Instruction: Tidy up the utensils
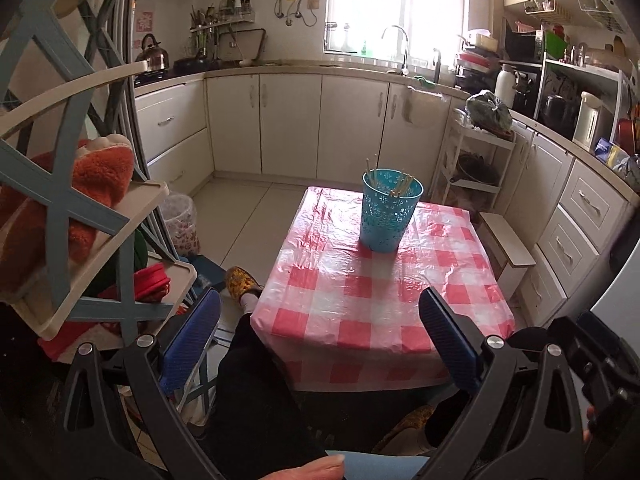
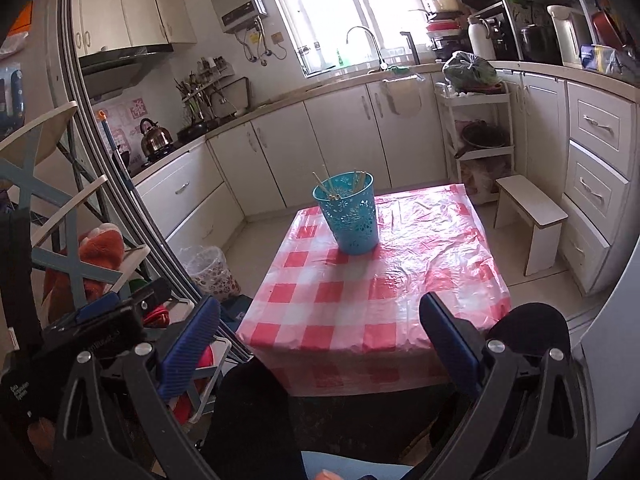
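A turquoise perforated holder (image 1: pixel 387 211) stands upright on the far half of a small table with a red-and-white checked plastic cover (image 1: pixel 360 300). Several wooden chopsticks (image 1: pixel 402 187) stick out of its top. The holder also shows in the right wrist view (image 2: pixel 350 214), with the chopsticks (image 2: pixel 332 188) inside, on the same table (image 2: pixel 360 292). My left gripper (image 1: pixel 320 336) is open and empty, held back before the table's near edge. My right gripper (image 2: pixel 320 340) is open and empty, also short of the near edge.
A slatted rack with an orange plush toy (image 1: pixel 92 196) stands close on the left. A patterned bin (image 1: pixel 182 224) sits on the floor left of the table. A low white stool (image 2: pixel 528 216) stands to the right. Cabinets (image 1: pixel 288 128) line the back and right.
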`<state>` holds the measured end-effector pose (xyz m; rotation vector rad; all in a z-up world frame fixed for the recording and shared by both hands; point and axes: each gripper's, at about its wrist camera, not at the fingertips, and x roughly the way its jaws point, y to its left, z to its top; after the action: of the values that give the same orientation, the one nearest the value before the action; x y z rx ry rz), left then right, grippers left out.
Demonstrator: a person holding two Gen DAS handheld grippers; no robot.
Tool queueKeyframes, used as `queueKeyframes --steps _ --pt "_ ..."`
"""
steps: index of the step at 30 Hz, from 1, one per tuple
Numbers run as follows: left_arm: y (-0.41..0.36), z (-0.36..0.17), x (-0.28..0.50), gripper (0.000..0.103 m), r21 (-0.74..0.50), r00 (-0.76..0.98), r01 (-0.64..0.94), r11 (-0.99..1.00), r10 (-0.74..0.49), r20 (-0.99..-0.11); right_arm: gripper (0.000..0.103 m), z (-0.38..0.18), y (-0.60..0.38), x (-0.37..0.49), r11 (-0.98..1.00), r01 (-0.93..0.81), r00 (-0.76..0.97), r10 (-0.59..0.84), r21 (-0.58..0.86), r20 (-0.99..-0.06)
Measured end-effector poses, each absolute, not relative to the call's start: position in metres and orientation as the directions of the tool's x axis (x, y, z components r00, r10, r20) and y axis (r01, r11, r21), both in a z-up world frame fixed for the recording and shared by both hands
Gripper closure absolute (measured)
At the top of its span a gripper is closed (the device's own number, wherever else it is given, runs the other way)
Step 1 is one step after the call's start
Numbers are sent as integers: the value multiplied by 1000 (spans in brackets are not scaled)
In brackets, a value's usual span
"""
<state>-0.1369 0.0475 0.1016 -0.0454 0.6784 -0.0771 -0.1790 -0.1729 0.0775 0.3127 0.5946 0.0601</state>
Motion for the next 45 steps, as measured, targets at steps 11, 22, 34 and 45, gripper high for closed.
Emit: queueKeyframes --steps 11,22,34,45 --pt "54 120 -164 8 -80 825 58 995 -93 -557 7 86 -156 -197 958 -12 853 159 287 -496" --pt "48 121 -176 8 -29 840 53 998 -61 -539 7 86 -152 -208 963 -11 859 147 269 -491" --pt "44 114 -174 8 -1 829 52 999 -44 -557 7 85 -152 -210 964 -15 852 151 265 -501" --pt "43 107 -170 8 -5 819 56 998 -49 -572 7 80 -147 -207 967 -18 839 153 254 -523"
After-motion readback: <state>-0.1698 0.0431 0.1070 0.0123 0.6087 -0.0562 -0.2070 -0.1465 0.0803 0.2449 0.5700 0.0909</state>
